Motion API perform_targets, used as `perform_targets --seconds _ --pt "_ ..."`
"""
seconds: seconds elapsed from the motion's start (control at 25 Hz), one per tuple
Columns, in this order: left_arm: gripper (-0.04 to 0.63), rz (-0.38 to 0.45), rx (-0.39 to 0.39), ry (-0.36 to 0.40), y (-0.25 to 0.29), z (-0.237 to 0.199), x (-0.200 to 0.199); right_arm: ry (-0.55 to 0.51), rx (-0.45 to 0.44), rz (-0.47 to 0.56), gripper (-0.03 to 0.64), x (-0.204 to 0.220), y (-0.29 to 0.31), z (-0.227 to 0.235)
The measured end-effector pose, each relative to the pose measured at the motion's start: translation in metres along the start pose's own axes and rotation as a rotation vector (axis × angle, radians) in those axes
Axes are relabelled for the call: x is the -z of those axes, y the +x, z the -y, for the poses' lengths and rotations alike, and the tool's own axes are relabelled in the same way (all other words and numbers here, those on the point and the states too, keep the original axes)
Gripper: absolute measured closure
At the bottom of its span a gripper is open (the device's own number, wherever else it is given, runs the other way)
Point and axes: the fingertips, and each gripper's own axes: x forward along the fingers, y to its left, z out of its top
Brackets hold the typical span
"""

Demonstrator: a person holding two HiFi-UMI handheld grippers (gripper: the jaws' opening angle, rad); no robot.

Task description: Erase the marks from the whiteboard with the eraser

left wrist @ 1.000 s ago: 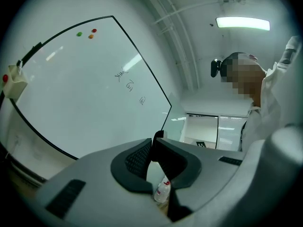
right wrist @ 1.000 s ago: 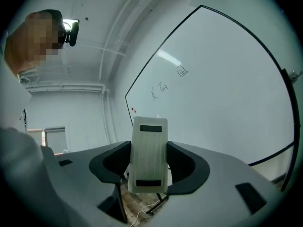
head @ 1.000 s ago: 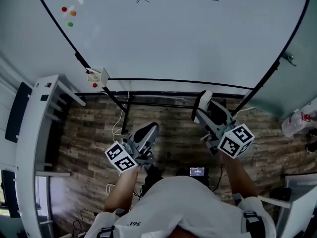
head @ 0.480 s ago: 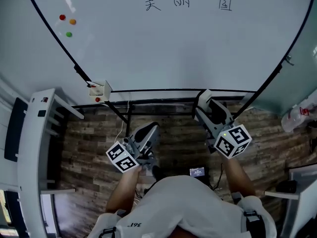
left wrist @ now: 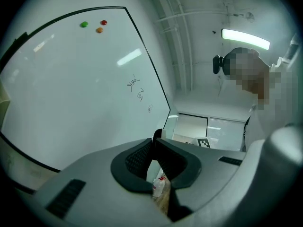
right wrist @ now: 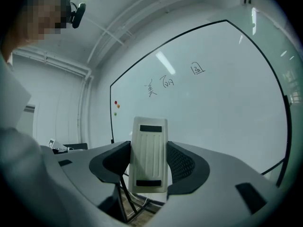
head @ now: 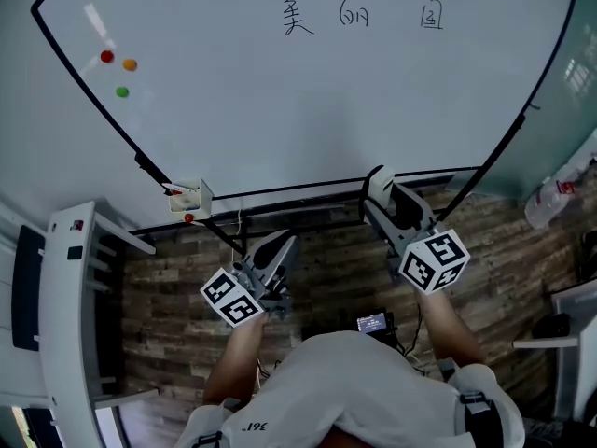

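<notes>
right gripper (right wrist: pixel 147 151): my jaws are clamped on the eraser (right wrist: pixel 148 143), one pad on each long side. it stands upright, ribbed back toward my camera.

left gripper (left wrist: pixel 154 146): jaws pressed together, nothing between them. it hangs low over the wood floor (head: pixel 326 269), off the board.

outward: the eraser sits in front of the lower edge of the whiteboard (head: pixel 280 129). i cannot see it touching the surface. the marks (head: pixel 359 12) are three handwritten characters in a row near the top edge, well above the eraser. three coloured magnets (head: pixel 117 68) are at upper left, and a small box (head: pixel 187 197) sits at the frame's lower left corner.

step, as i judge it: eraser in hand, approach only. all three characters read whole, so no wiping is done.

next move calls for lifting the right gripper high to the row and setting the far face of the eraser flat on the board. then press and sweep sideways across all three. the left gripper has no job here.
</notes>
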Motion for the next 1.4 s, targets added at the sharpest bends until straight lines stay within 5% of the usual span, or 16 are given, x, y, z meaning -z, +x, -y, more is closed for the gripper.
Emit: perform_targets --seconds 0.44,0.64,0.92,1.4 --pt "0.574 -0.021 0.036 0.006 -0.025 -0.022 -0.018 -0.024 0.052 0.036 0.359 -0.005 0.032 -0.029" --pt "0.574 -0.004 0.024 0.016 -0.024 -0.027 -0.025 -0.127 0.012 0.036 0.359 -0.018 0.046 -0.040" --pt "0.574 0.015 0.000 0.017 -0.004 -0.029 -0.026 -0.239 0.036 0.028 0.359 -0.032 0.054 -0.026" --pt "0.574 0.011 -0.004 0.033 0.025 -0.029 -0.028 -0.241 0.015 0.001 0.359 -0.032 0.058 -0.005"
